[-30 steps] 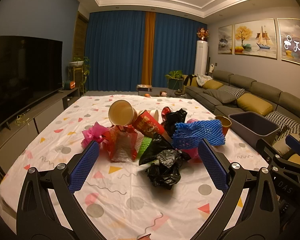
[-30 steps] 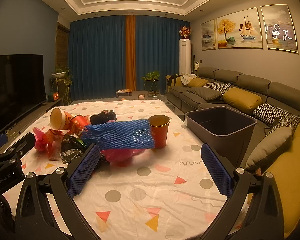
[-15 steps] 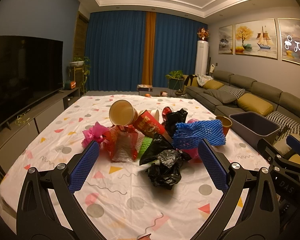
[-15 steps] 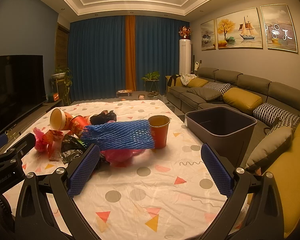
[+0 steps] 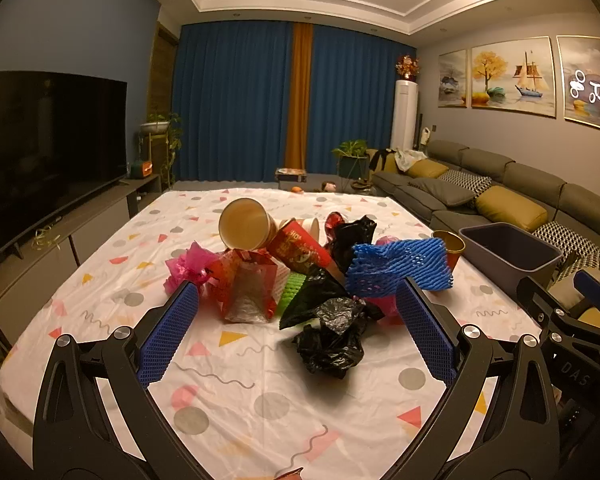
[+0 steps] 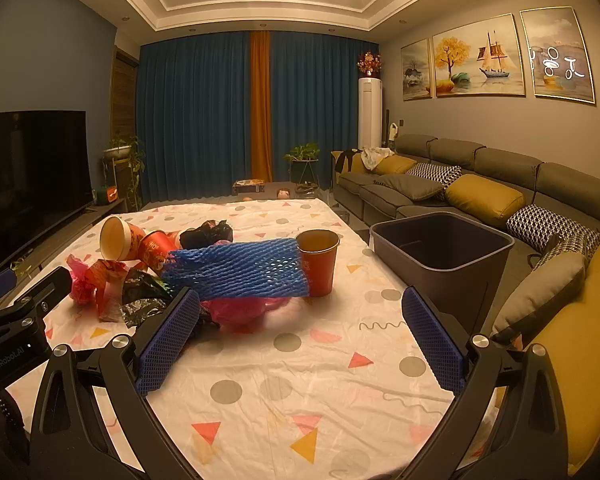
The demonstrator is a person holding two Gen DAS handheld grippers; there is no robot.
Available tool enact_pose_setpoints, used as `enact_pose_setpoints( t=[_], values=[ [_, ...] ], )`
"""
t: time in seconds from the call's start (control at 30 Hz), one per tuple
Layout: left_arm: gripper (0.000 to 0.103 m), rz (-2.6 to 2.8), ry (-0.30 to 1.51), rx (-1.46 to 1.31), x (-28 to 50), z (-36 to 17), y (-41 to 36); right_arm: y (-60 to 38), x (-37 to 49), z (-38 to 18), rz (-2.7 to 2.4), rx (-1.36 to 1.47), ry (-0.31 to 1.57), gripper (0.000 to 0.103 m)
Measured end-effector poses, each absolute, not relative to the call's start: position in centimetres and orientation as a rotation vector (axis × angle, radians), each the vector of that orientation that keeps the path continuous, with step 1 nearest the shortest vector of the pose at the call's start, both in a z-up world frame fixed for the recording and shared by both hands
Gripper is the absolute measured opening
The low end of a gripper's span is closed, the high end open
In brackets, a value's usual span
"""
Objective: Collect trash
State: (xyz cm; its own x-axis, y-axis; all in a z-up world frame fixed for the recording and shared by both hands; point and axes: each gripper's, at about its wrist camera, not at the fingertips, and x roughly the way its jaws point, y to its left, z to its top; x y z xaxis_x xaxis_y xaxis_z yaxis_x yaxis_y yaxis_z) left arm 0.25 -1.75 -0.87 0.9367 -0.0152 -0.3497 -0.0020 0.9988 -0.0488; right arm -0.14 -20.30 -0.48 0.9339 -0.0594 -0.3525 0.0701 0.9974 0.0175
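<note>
Nothing has moved: each hand-held gripper, left and right, gapes wide, empty, short of the trash pile.

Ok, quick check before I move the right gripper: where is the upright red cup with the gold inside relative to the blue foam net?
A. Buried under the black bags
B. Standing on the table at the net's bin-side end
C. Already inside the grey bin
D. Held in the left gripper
B: the red cup stands upright on the tablecloth at the end of the blue foam net nearest the grey bin.
</note>
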Motion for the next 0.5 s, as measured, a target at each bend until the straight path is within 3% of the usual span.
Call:
enact_pose_setpoints(
  t=[0.5],
  values=[
    [0.097,-0.011,0.359,-0.059,0.8,-0.7,0.0,-20.3,-0.2,-0.6,-0.071,0.029,0.353,0.098]
  ],
)
